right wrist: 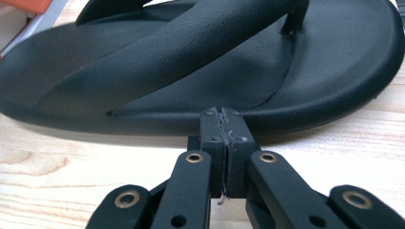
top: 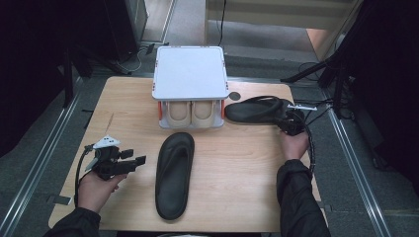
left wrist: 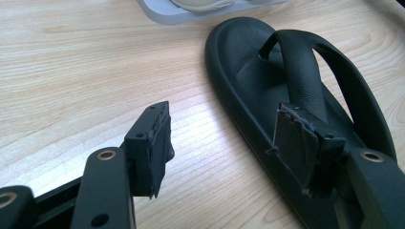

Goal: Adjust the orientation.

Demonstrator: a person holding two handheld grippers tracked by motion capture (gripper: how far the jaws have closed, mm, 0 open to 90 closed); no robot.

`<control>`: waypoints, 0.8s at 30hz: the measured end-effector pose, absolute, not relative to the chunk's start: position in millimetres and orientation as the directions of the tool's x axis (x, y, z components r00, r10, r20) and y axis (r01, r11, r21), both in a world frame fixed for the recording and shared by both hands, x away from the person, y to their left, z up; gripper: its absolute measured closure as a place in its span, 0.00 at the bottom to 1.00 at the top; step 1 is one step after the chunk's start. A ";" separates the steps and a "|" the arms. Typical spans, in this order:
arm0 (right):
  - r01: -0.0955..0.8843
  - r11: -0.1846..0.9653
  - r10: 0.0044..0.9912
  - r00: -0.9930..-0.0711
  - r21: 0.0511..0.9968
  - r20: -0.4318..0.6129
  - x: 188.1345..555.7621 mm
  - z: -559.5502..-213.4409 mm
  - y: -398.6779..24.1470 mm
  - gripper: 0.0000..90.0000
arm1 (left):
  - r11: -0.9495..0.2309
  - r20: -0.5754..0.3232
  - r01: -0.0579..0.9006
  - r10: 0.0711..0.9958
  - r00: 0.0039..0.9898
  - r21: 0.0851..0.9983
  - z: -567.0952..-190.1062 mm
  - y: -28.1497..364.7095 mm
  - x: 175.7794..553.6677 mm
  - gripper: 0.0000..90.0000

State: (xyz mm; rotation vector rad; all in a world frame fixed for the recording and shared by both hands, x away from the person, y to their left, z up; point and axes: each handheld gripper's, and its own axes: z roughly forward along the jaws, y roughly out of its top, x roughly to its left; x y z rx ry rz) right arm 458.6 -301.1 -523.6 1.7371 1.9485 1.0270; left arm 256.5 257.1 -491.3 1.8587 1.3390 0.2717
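The black sandal (top: 254, 110) at the far right of the counter (top: 123, 98) lies just beside the shoe rack (top: 190, 74), its long axis running crosswise; the right tongs (top: 291, 123) sit at its near edge, pressed together on nothing, tips close against the sole rim. The second sandal (top: 174, 173) lies lengthwise mid-counter, and the left tongs (top: 129, 160) stand wide and empty just to its left, pointing toward it.

The desk (top: 247, 163) is pale, smooth wood-grain; both sandals (top: 174, 173) (top: 252, 111) look matt black, finely pebbled rubber; the rack's top (top: 190, 74) is smooth grey plastic.
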 end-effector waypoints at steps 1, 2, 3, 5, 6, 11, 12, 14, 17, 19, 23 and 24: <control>0.721 -0.007 0.957 -0.195 0.693 0.213 458.4 -522.3 -301.0 1.00 | -0.105 -0.272 0.695 0.871 0.410 0.711 -491.5 257.6 256.5 0.42; 0.721 -0.007 0.957 -0.195 0.693 0.213 458.4 -522.3 -301.0 1.00 | -0.105 -0.272 0.695 0.871 0.410 0.711 -491.5 257.6 256.5 0.42; 0.719 -0.002 0.958 -0.197 0.695 0.207 456.8 -519.3 -300.0 1.00 | -0.106 -0.276 0.697 0.868 0.413 0.709 -491.3 258.2 257.0 0.42; 0.712 -0.003 0.956 -0.203 0.702 0.210 454.1 -514.7 -298.0 0.99 | -0.102 -0.278 0.697 0.868 0.410 0.710 -491.8 258.0 257.3 0.42; 0.707 -0.014 0.952 -0.207 0.707 0.226 452.8 -512.6 -296.8 1.00 | -0.104 -0.276 0.700 0.871 0.407 0.706 -491.9 257.5 257.6 0.41; 0.695 0.007 0.947 -0.235 0.719 0.218 448.9 -501.2 -281.0 1.00 | -0.124 -0.260 0.698 0.871 0.418 0.705 -493.0 253.9 257.9 0.41; 0.697 0.011 0.947 -0.237 0.717 0.216 449.1 -499.8 -278.2 1.00 | -0.124 -0.260 0.698 0.871 0.418 0.705 -493.0 253.9 257.9 0.41; 0.704 0.015 0.945 -0.241 0.710 0.220 450.0 -497.5 -273.2 1.00 | -0.130 -0.260 0.705 0.871 0.418 0.697 -493.5 254.3 257.6 0.41; 0.700 0.000 0.938 -0.248 0.714 0.243 450.9 -492.5 -266.5 1.00 | -0.132 -0.256 0.704 0.872 0.417 0.697 -494.0 254.5 256.3 0.41; 0.696 -0.004 0.929 -0.263 0.718 0.260 451.3 -490.4 -260.8 1.00 | -0.136 -0.254 0.707 0.873 0.417 0.694 -494.6 254.7 255.7 0.41; 0.701 0.033 0.922 -0.297 0.712 0.250 454.2 -486.1 -244.5 1.00 | -0.132 -0.256 0.707 0.873 0.415 0.695 -495.0 255.3 254.6 0.41; 0.701 0.033 0.922 -0.297 0.712 0.250 454.2 -486.1 -244.5 1.00 | -0.132 -0.256 0.707 0.873 0.415 0.695 -495.0 255.3 254.6 0.41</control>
